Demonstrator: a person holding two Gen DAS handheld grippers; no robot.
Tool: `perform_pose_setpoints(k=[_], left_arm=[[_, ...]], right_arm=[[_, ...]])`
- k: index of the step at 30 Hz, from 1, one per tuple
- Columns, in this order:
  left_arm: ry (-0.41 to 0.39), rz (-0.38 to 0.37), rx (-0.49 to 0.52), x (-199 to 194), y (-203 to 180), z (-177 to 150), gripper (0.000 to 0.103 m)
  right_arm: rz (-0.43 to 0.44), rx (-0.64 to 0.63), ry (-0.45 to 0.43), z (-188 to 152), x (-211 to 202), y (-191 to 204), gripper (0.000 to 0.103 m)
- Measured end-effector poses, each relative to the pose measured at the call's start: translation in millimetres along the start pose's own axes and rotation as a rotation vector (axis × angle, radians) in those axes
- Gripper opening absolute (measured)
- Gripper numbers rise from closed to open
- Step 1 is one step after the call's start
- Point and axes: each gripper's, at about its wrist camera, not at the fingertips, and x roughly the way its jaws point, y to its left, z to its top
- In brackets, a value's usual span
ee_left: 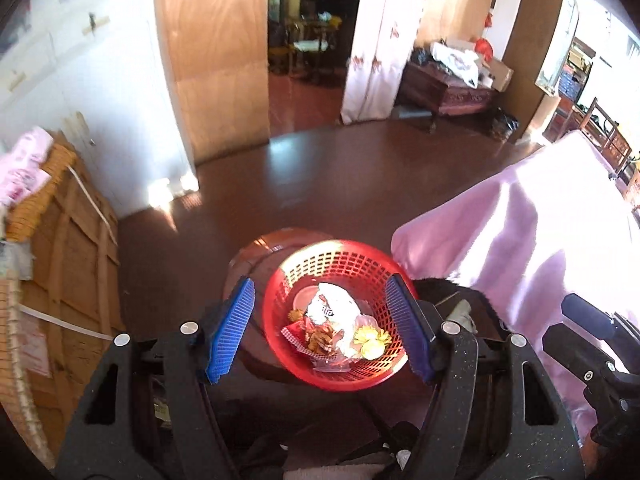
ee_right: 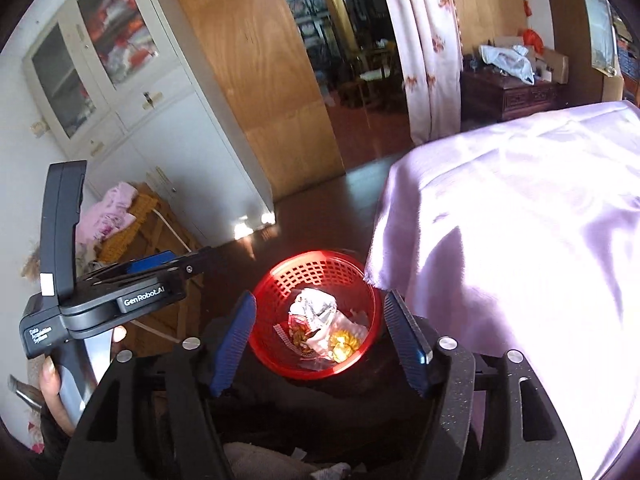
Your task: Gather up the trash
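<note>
Left tool point(ee_left: 323, 328) open, blue pads wide apart, nothing between them, held above the red basket point(ee_left: 280, 304) and clear of its rim. Right tool point(ee_right: 320, 338) also open, empty, likewise over the same basket point(ee_right: 360, 280), pads well off the mesh wall on both sides. Left tool body seen from right wrist view at left, gripped by a hand point(ee_right: 52, 384).

Basket upright on a low round brown stool point(ee_left: 256, 252), only the stool's far edge showing past the rim. Inside: crumpled white wrapper point(ee_left: 332, 308), red snack packet point(ee_left: 308, 334), yellow flower-like scrap point(ee_left: 370, 340), small pale disc point(ee_left: 305, 298) against the far wall. All trash below rim level, none hanging over.

Right of basket: pink cloth point(ee_right: 520, 240) draped over a counter, its hem just beside the basket's right rim, tight clearance there. Left of basket: open dark floor point(ee_left: 320, 176), then wooden crate point(ee_left: 72, 264) with woven mats and pink fabric on top, well apart. White cabinet point(ee_right: 132, 92) against the left wall beyond it. Ahead: wide bare floor to a plywood panel point(ee_left: 216, 52), an open doorway and a patterned curtain point(ee_left: 380, 40). Dark carved chest point(ee_left: 448, 92) with bags at the far right.
</note>
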Motion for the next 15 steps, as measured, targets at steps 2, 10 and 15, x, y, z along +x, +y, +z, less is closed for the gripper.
perform_pose_setpoints(k=[2,10,15], left_arm=[[-0.03,0.031,0.006,-22,-9,-5,0.074],[-0.116,0.149,0.001,-70,-31,-36,0.082],[-0.153,0.137,0.025,-62,-28,-41,0.087]], right_arm=[[0.022,0.012,-0.027,-3,-16,-4,0.074],[0.003,-0.002,-0.086,-11,-57,-3,0.08],[-0.058,0.002,-0.094,-13,-63,2,0.08]])
